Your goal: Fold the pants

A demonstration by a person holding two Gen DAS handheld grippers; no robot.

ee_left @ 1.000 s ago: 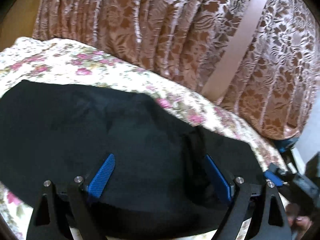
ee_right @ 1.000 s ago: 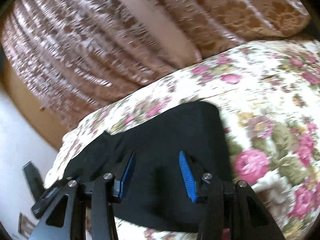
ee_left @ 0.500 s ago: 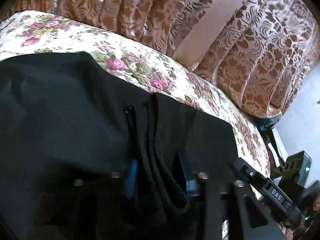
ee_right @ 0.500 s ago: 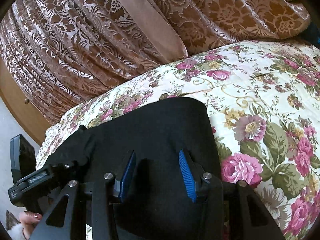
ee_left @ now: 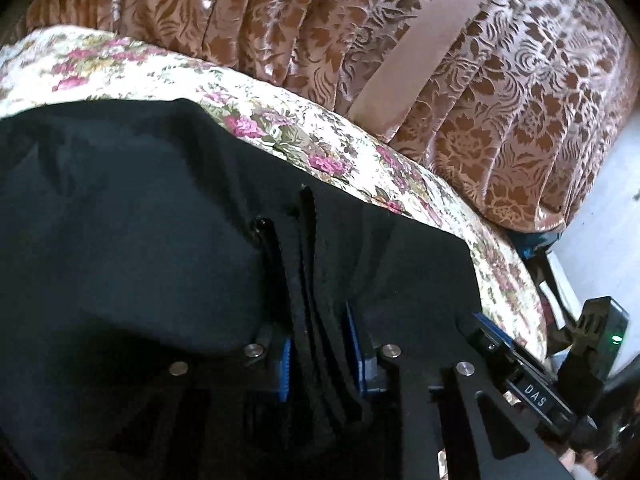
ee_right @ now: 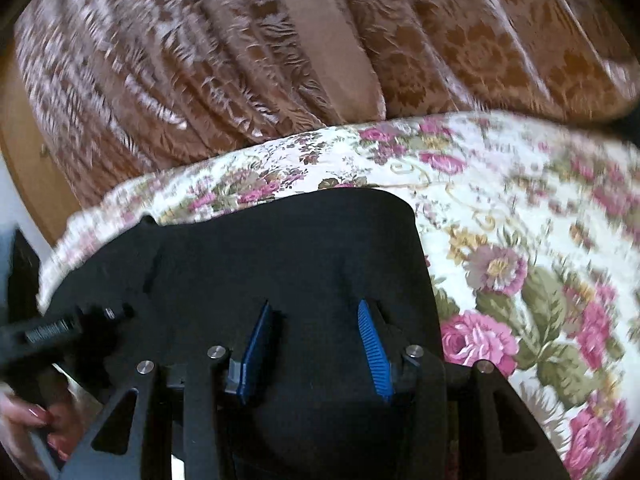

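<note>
Two tools — left tool (ee_left: 322, 354) clamping black pants (ee_left: 132, 220), right tool (ee_right: 316, 350) spread apart.

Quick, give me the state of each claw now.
Left claw: shut on a bunched fold of the black fabric pants.
Right claw: open, over the pants, gripping nothing.

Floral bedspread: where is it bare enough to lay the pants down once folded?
The bedspread is bare right of the black pants, and in a narrower strip between them and the brown curtain. The left gripper, clamping bunched fabric, marks the crowded side.
</note>
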